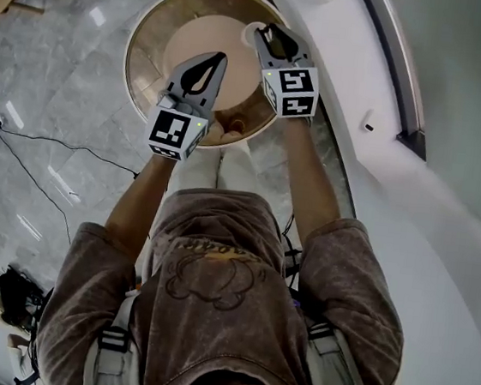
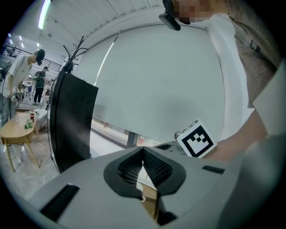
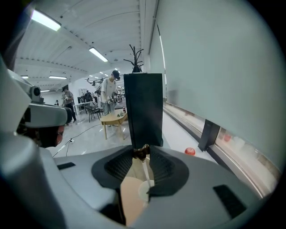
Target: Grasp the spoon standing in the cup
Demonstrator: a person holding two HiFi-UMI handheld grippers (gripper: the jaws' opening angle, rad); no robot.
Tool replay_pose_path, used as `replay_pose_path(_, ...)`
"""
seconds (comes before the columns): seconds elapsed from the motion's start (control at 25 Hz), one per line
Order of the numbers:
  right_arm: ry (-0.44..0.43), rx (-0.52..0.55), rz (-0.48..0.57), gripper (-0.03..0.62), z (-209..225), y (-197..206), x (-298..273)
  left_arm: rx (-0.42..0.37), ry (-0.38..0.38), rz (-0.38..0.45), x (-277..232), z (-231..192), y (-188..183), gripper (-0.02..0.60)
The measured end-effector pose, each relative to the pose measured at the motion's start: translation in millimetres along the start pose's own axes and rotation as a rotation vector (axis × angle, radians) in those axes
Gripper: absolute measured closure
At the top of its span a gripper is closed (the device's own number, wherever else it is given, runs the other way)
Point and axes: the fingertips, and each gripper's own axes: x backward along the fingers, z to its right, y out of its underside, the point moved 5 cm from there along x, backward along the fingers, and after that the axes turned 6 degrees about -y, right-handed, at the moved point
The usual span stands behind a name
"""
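Observation:
A white cup (image 1: 250, 31) stands near the far right rim of a round table (image 1: 151, 26) with a wooden edge. My right gripper (image 1: 263, 33) hangs right over the cup. In the right gripper view, a spoon's brown handle end (image 3: 142, 152) sits pinched between the jaw tips of the right gripper (image 3: 142, 154). Its pale stem runs down to the cup (image 3: 144, 191). My left gripper (image 1: 219, 56) hovers over the table's middle, left of the cup. The left gripper (image 2: 143, 150) has its jaw tips touching, with nothing between them.
A white curved wall (image 1: 382, 160) bounds the table's right side. A tall black panel (image 3: 143, 107) stands beyond the table, with a red ball (image 3: 190, 151) on the floor near it. A small wooden table (image 3: 114, 118) and people are far off. A cable (image 1: 47, 144) crosses the floor.

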Motion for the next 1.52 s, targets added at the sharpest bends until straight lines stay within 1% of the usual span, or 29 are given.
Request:
replay_pose_path(0.28,-0.006,-0.021,0.087,0.464,-27,-42,67,-0.006,0.007,0.018,36,26,-45,0.565)
replay_pose_path(0.6,-0.033,-0.053,0.19,0.464,-63,-83,134,-0.013,0.008,0.043,77,44,-82,0.563)
replay_pose_path(0.88,-0.06,-0.055,0.261,0.464,-92,-95,183,-0.037,0.01,0.076,111,58,-103,0.564)
replay_pose_path(1.08,-0.058,-0.057,0.302,0.464,-106,-105,208,-0.04,0.011,0.109,130,68,-122,0.563)
replay_pose_path(1.24,-0.064,-0.063,0.341,0.464,-113,-114,229,-0.037,0.016,0.13,138,76,-130,0.563)
replay_pose_path(1.4,-0.078,-0.044,0.353,0.464,-121,-123,238,-0.036,0.017,0.145,144,77,-138,0.563)
replay_pose_path(1.52,-0.09,-0.032,0.358,0.464,-131,-127,241,-0.051,0.007,0.169,152,74,-145,0.564)
